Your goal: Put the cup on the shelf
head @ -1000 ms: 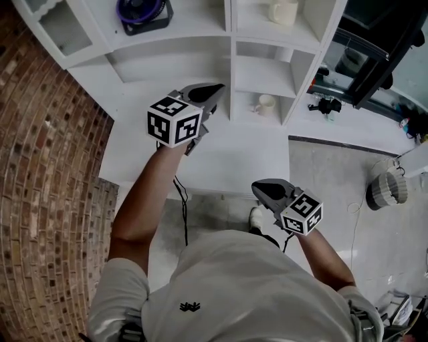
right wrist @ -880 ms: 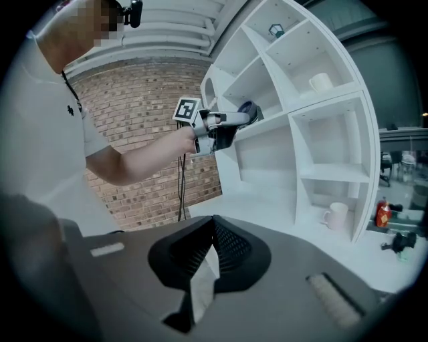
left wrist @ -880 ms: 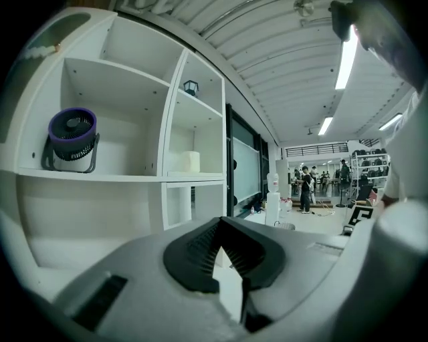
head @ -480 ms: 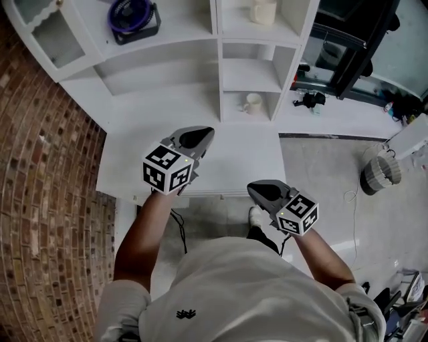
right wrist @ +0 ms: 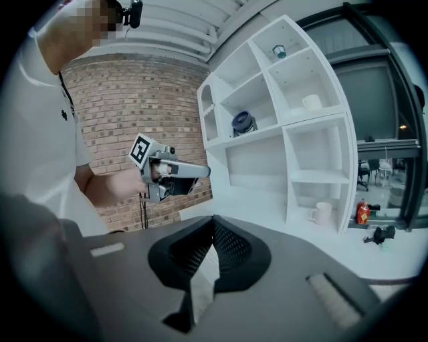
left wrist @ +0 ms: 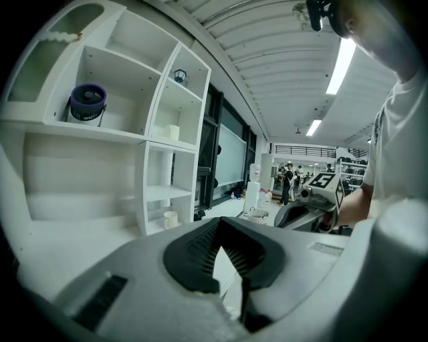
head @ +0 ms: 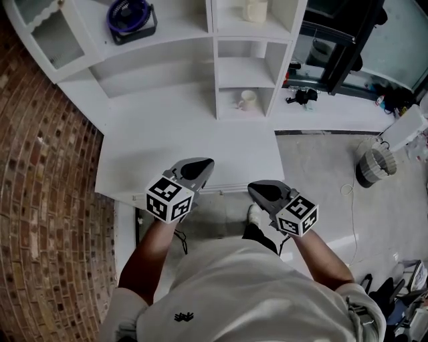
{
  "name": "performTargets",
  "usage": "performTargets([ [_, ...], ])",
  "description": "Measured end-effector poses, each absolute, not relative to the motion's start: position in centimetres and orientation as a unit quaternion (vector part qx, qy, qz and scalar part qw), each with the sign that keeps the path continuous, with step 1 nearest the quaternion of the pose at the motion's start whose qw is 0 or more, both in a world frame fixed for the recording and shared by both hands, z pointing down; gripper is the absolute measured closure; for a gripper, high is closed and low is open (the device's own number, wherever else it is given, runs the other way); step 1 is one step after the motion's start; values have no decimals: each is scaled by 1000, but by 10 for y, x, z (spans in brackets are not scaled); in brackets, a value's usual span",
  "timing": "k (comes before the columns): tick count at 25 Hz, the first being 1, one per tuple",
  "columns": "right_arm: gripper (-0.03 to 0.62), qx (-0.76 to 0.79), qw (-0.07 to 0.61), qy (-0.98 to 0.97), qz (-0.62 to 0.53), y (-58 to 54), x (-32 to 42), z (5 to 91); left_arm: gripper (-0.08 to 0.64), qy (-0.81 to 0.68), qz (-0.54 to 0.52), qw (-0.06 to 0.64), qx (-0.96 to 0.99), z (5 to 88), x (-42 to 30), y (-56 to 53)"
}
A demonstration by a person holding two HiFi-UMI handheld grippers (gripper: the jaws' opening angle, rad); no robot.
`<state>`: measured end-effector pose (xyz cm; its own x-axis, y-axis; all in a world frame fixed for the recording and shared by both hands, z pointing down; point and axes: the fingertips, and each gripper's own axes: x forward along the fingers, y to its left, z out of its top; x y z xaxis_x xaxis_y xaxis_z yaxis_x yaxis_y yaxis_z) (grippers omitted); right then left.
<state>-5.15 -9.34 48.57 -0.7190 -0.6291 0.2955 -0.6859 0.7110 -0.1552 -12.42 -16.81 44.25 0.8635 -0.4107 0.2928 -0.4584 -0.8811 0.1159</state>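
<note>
Left gripper (head: 204, 163): jaws clenched tip to tip, nothing between them. It sits low centre in the head view, over the near edge of the flat white tabletop (head: 187, 143). Right gripper (head: 255, 190): jaws likewise pressed together and empty, just right of the left one, at the table's near edge.

Small white handled cup (head: 247, 99): upright in the lower right compartment of the white open-fronted shelf unit (head: 215, 80), upper centre of frame, well apart from both grippers. Second pale cup (head: 255, 10) stands in the compartment above, at the top edge.

Judgement: placing looks complete. The cup is on the shelf and neither tool carries anything, so the step in hand reads as the task's end. Next move calls for little beyond keeping both tools clear of the table.

Surface: tabletop matte white, plain. Round dark-blue fan (head: 130, 17) sits in the shelf, upper left.

Room: red-brown brick wall (head: 47, 200) along the left, grey floor (head: 321, 174) at right, woven basket (head: 374, 167) far right.
</note>
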Motion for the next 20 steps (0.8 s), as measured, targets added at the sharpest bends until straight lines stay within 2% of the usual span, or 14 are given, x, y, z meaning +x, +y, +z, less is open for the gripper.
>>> performTargets([
  [20,581,382,101,-910,122,-82,-62,484,554,-205,159,100,961,475,-146,-111],
])
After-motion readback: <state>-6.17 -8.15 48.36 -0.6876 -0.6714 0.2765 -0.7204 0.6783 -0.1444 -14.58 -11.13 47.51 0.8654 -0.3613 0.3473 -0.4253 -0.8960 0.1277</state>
